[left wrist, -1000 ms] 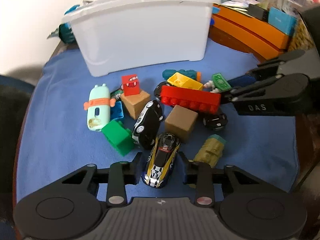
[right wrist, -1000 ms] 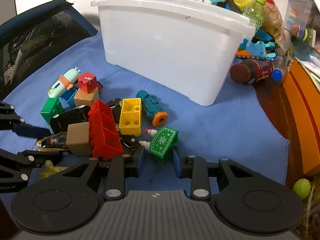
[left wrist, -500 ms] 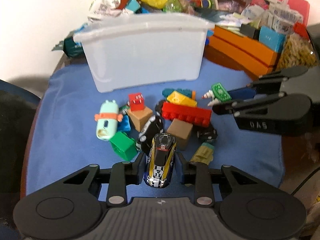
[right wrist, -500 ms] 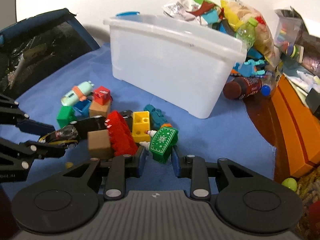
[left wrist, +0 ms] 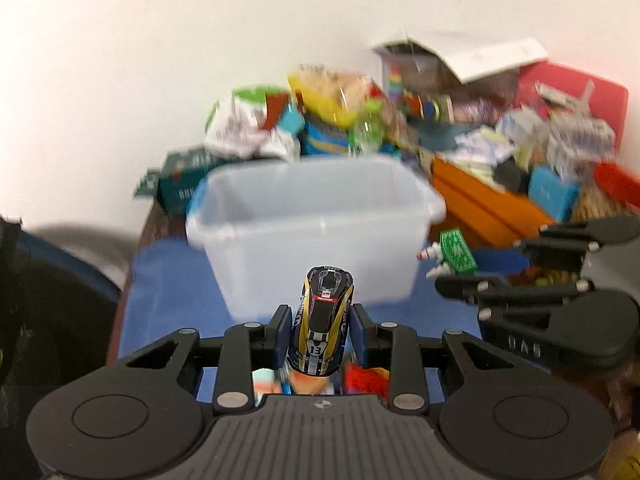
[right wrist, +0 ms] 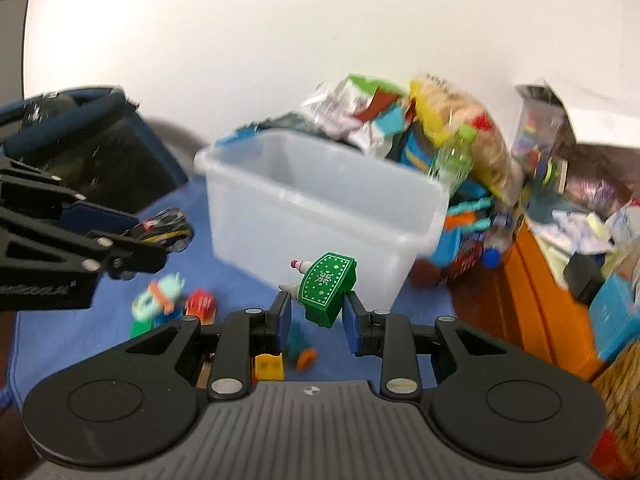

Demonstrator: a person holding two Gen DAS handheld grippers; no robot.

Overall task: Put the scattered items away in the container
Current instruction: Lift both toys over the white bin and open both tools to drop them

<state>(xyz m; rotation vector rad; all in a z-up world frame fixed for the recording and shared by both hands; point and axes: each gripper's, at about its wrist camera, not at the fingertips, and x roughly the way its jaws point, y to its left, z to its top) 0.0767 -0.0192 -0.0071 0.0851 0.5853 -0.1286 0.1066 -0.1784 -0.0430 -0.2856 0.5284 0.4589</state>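
Both grippers have gone up since a second ago, and each one took a toy along. The toys were lying on the blue cloth (right wrist: 100, 332) before; now two of them hang in the air above it.

The left gripper (left wrist: 319, 330) has its jaws close together, squeezing the yellow and black race car (left wrist: 322, 320). The car has the number 13 on it, and its nose points at the white bin (left wrist: 316, 224). The car is up off the cloth, in front of the bin's near wall.

The right gripper (right wrist: 315, 314) has its jaws close together too, pinching the green toy with white snowflakes (right wrist: 326, 290). The green toy is tilted and hangs in front of the bin's near wall.

The bin sits near the far edge of the cloth, open on top. I see nothing in the part of it that shows.

More toys lie on the cloth below: a mint green toy (right wrist: 158, 300), a little red block (right wrist: 202, 304), a yellow brick (right wrist: 269, 366) and a teal toy (right wrist: 298, 346). They look blurry.

Behind the bin, by the wall, is a big pile of bags and boxes (left wrist: 320, 116).
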